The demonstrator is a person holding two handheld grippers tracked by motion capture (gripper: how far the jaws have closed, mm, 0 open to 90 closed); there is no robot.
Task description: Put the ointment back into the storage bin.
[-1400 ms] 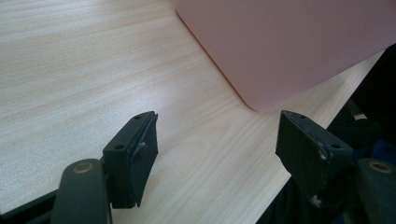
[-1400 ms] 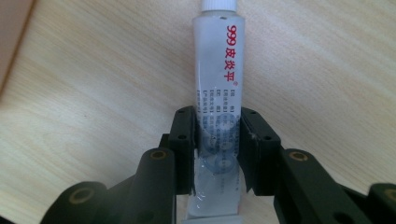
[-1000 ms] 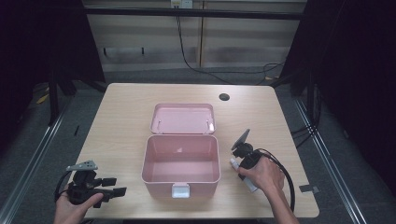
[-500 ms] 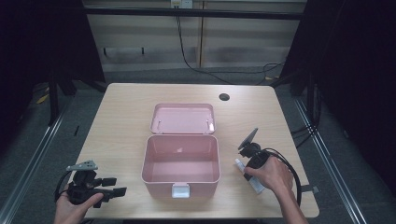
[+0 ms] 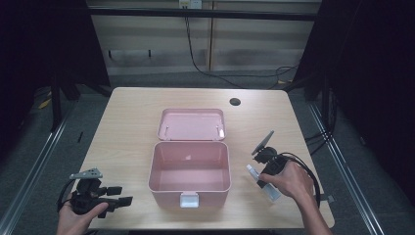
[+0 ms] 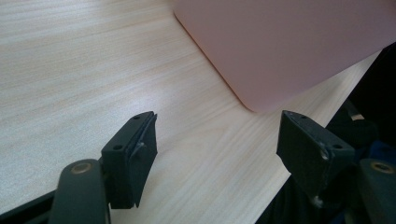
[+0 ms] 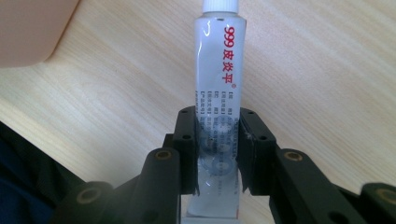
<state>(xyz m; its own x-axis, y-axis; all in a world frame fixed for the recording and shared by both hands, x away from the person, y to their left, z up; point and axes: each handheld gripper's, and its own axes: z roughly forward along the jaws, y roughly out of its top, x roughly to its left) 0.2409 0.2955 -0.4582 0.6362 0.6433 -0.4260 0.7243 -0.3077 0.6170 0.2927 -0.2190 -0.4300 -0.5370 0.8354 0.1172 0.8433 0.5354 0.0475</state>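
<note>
On pale wood table [image 5: 132, 122]: pink box [image 5: 190, 171]; dark room.

A slim ointment tube [image 7: 218, 107], translucent white with a white screw cap and red Chinese lettering beginning "999" down its length, is clamped near its flat crimped end between the two black jaws. In the high view the ointment tube [image 5: 253, 171] sits at about four o'clock on the table, just right of the open pink storage box [image 5: 190, 169], cap toward ten o'clock
</note>
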